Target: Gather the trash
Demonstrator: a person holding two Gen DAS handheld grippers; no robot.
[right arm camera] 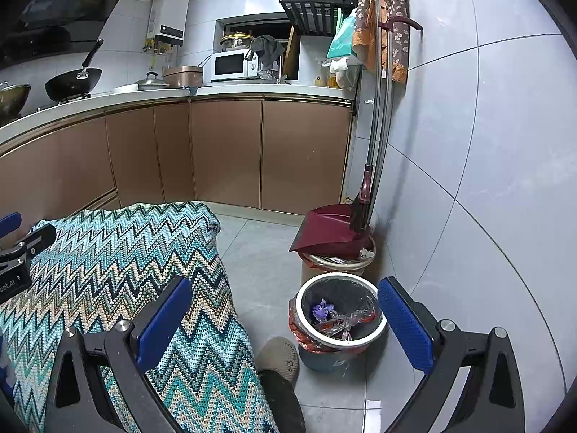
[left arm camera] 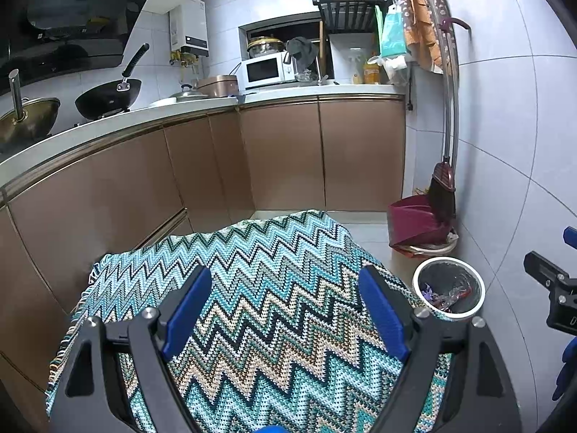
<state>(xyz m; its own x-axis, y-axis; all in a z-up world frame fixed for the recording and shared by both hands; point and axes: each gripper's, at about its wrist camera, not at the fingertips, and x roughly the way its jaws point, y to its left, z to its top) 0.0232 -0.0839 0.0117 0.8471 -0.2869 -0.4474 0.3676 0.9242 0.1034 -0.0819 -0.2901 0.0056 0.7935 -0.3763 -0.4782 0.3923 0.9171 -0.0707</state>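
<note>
Both grippers are spread and empty: the left gripper [left arm camera: 285,292] over the blanket [left arm camera: 274,310], the right gripper [right arm camera: 288,306] beside the blanket, near the trash bin [right arm camera: 340,339].

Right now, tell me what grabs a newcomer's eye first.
The zigzag blanket fills the foreground under the open left gripper. Right of it on the floor stands a white-rimmed bin holding trash, with a red dustpan and broom behind it against the wall.
</note>
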